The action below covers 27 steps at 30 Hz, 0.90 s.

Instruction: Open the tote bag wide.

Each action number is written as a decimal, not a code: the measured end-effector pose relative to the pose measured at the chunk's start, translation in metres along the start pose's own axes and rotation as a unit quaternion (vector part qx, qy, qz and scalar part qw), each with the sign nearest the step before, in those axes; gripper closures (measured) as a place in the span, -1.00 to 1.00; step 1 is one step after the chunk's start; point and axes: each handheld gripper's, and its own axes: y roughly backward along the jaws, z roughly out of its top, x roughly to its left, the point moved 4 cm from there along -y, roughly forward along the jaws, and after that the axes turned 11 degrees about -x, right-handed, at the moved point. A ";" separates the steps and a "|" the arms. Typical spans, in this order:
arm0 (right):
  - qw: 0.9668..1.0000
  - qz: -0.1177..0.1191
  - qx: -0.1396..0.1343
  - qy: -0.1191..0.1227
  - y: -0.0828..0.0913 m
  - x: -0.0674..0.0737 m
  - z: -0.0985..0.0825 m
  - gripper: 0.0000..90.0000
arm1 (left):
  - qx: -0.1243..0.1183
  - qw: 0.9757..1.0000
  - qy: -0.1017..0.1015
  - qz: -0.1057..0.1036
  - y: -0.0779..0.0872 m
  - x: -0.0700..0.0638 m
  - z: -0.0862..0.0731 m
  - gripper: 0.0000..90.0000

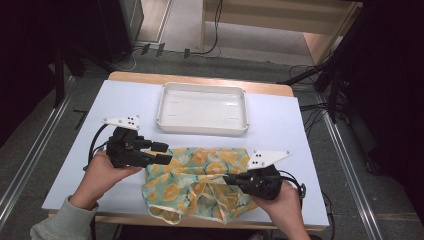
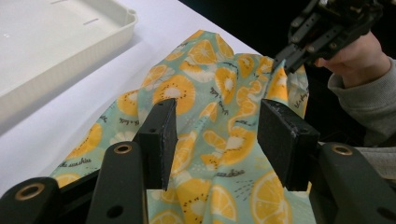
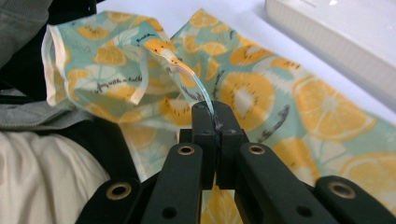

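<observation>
Mint-green cloth printed with orange slices point(image 1: 200, 182) lies rumpled at the near edge of the table point(image 1: 280, 130), with part of it drooping over that edge toward us, and it is the thing we are working on. Our right gripper point(image 1: 227, 178) has its jaws pressed together on a thin fold of the cloth's hem; in the right gripper view that pale-edged strip point(image 3: 187, 74) rises straight out of the closed pads, so we judge the pinch is meant to secure one edge before the fabric is lifted or spread. No earlier grip shows on the other side: our left gripper point(image 1: 167, 154) rests over the cloth's left corner with its jaws spread, and in the left gripper view the two black pads point(image 2: 159, 140) stand apart with printed fabric between them but not squeezed. We read that as the left hand waiting in position to take a second corner, so that the cloth can be stretched between two holds. Beyond the cloth, well apart from it, a white rectangular tray point(image 1: 202, 127) sits toward the far side of the table on the pale blue surface, perhaps the place the cloth is bound for, though we cannot tell that from here.
</observation>
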 end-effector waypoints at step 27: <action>0.999 -0.033 -0.031 0.018 -0.031 -0.059 0.075 1.00 | 0.012 1.000 -0.011 -0.009 -0.017 -0.009 0.004 0.00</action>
